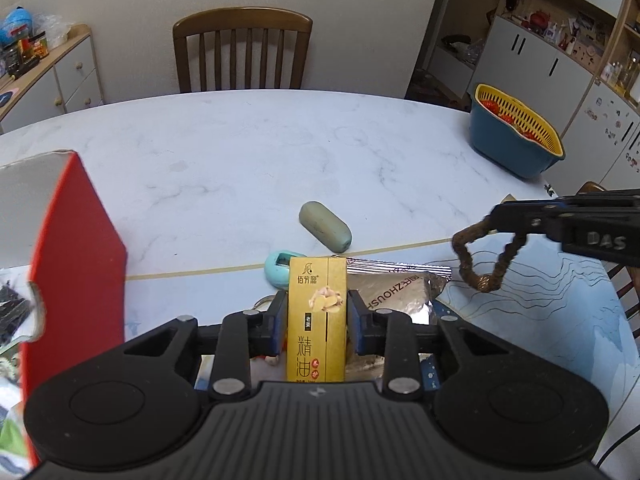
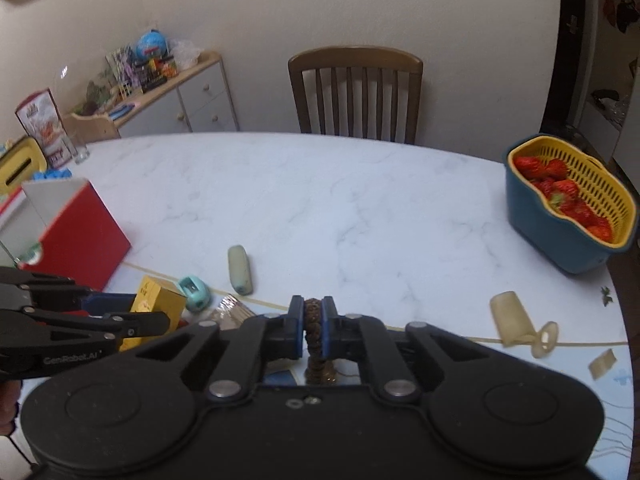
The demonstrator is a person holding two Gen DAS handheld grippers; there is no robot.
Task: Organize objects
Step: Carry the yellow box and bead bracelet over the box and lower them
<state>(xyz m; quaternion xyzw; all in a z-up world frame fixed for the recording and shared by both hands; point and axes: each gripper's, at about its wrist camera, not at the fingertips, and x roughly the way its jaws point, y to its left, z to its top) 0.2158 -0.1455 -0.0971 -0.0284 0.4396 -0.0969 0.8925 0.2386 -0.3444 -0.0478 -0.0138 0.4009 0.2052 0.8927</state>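
Both tongs are clamped, the left gripper (image 1: 317, 312) on a stiff, light yellow box (image 1: 317, 320) by its sides above the table (image 1: 240, 152), the right gripper (image 2: 313, 326) on a floppy bead string (image 2: 313, 320).

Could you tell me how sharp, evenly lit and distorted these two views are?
Left wrist view: sharp on the yellow box, table edge bowed by fisheye, corners vignetted. Right wrist view: slightly softer, strawberry basket a little blurred, the same barrel bending; soft indoor light, no harsh glare in either.

wooden chair (image 1: 242, 50) behind marble table (image 1: 248, 152), sideboard (image 2: 188, 92) with clutter, basket of strawberries (image 2: 568, 204)
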